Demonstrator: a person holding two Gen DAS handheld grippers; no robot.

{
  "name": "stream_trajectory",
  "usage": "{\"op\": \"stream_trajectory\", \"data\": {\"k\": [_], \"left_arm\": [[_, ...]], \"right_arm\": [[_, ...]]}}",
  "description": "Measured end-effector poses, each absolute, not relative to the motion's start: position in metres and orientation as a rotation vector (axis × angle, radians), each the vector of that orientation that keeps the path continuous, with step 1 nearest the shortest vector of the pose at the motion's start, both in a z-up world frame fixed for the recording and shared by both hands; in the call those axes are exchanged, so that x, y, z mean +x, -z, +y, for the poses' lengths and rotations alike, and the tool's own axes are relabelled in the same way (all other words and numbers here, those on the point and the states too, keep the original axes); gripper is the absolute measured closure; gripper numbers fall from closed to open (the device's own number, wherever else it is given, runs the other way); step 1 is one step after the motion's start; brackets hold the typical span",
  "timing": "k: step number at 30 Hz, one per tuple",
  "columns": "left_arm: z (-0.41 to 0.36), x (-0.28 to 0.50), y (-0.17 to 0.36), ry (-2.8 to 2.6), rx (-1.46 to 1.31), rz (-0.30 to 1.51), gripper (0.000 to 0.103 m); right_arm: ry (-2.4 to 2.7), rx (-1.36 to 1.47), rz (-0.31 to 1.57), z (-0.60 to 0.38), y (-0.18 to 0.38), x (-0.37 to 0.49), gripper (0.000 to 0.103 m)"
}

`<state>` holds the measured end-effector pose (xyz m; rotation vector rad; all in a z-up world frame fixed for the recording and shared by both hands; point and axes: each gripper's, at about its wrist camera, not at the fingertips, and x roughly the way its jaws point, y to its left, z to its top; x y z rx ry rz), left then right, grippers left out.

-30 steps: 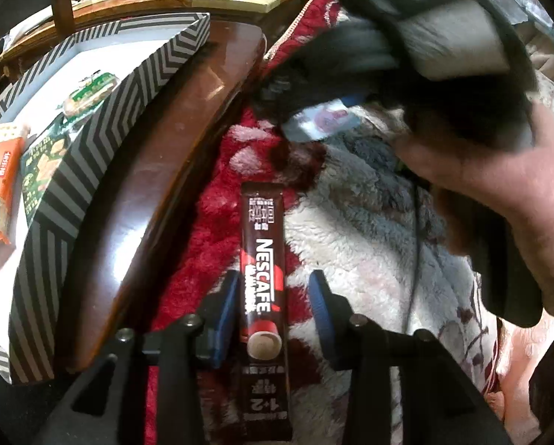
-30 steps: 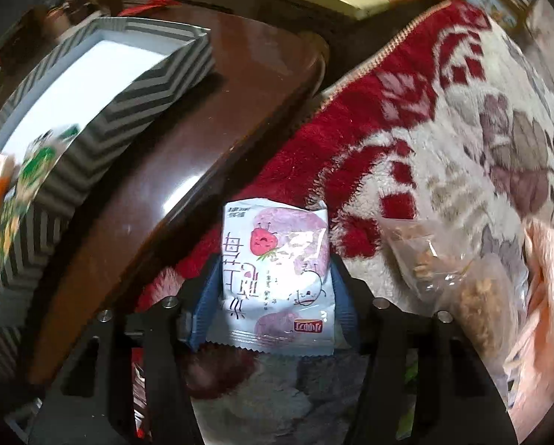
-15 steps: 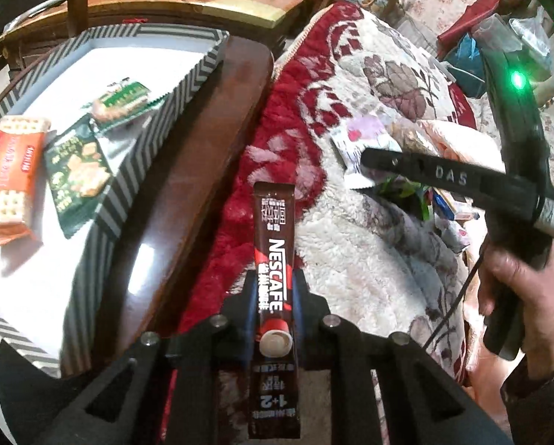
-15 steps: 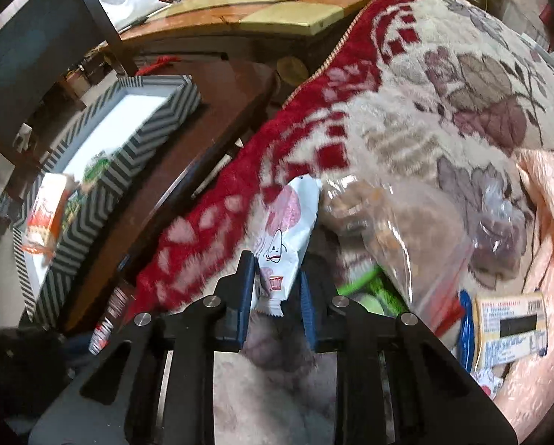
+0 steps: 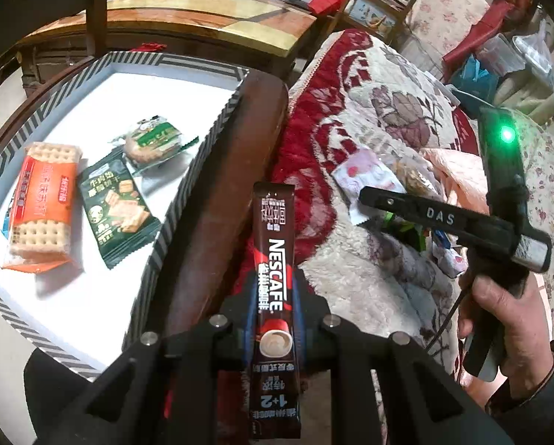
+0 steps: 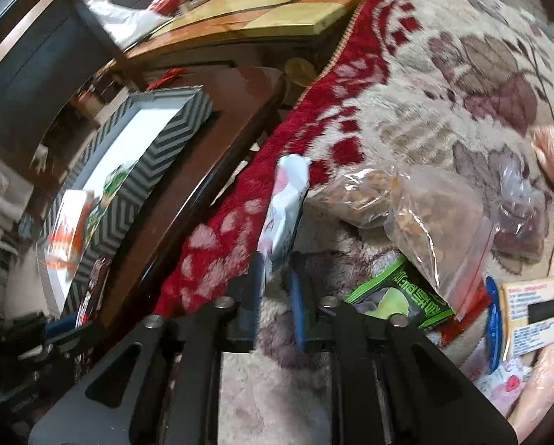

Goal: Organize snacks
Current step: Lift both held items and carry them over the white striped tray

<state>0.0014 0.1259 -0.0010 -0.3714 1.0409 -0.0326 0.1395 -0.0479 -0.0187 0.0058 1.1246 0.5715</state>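
My left gripper (image 5: 273, 311) is shut on a brown Nescafe coffee stick (image 5: 275, 259) and holds it above the dark wooden rail, beside the striped tray (image 5: 187, 193). The tray's white floor holds an orange cracker pack (image 5: 41, 204), a dark green biscuit pack (image 5: 115, 204) and a small green-labelled cake (image 5: 152, 141). My right gripper (image 6: 277, 289) is shut on a white and pink strawberry snack packet (image 6: 286, 204), held edge-on above the blanket. The right gripper also shows in the left wrist view (image 5: 362, 196), with the packet (image 5: 366, 178) at its tip.
A red and cream floral blanket (image 6: 406, 104) holds a clear bag of brown snacks (image 6: 406, 207), a green packet (image 6: 399, 296) and a yellow labelled pack (image 6: 536, 315). A wooden table (image 5: 202, 26) stands behind the tray.
My left gripper closed on the Nescafe stick and lifted it toward the tray. My right gripper closed on the strawberry packet, turned it edge-on and lifted it off the blanket.
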Motion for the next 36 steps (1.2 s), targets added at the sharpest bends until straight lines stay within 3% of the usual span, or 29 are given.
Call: {"op": "stream_trajectory", "data": {"k": [2, 5, 7, 8, 25, 36], "left_arm": [[0.126, 0.004, 0.003, 0.029, -0.374, 1.043, 0.084], [0.126, 0.003, 0.001, 0.026, -0.366, 1.039, 0.084], [0.128, 0.003, -0.001, 0.021, -0.359, 1.032, 0.084], [0.13, 0.003, -0.002, 0.018, -0.357, 1.03, 0.084], [0.226, 0.031, -0.028, -0.202, -0.324, 0.959, 0.084], [0.275, 0.043, -0.008, -0.317, -0.352, 0.98, 0.084]], "right_arm": [[-0.532, 0.048, 1.161, -0.048, 0.025, 0.149, 0.051], [-0.517, 0.082, 1.16, -0.044, 0.029, 0.16, 0.048], [-0.54, 0.11, 1.141, -0.043, 0.029, 0.165, 0.057], [-0.569, 0.131, 1.148, -0.042, 0.031, 0.168, 0.087], [-0.838, 0.129, 1.056, 0.048, -0.03, 0.151, 0.087], [-0.92, 0.075, 1.078, 0.115, -0.029, 0.148, 0.087]]}}
